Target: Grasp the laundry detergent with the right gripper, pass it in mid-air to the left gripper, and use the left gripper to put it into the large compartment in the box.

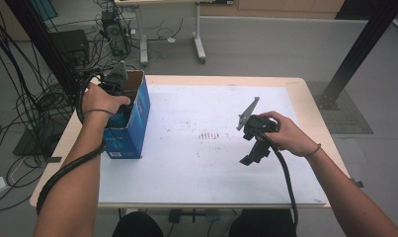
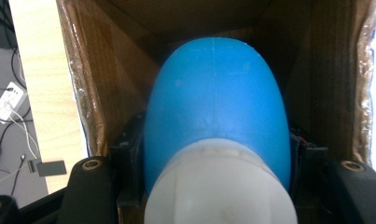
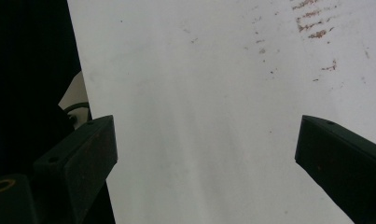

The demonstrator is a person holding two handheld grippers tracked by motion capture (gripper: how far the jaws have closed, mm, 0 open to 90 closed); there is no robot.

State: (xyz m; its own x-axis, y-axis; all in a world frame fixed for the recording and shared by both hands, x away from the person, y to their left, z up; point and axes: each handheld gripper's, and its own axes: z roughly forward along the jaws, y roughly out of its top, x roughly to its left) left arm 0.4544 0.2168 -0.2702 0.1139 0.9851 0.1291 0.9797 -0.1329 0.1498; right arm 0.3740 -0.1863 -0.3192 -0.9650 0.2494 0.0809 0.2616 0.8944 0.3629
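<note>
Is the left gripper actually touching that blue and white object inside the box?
Touching. The left gripper view shows the left gripper clamped on the blue and white object, a jaw pressed against each side.

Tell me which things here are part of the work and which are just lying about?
In use:
- left gripper, shut on the blue bottle
- cardboard box

Lying about:
- right gripper, open above the white table
- floor cables

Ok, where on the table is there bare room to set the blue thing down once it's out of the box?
The white mat lies bare between the open blue cardboard box and the right claw, with faint brown smudges mid-mat. The near strip is bare too. It's crowded at the left edge, where the left claw grips the blue rounded plastic object with a white base inside the box.
</note>
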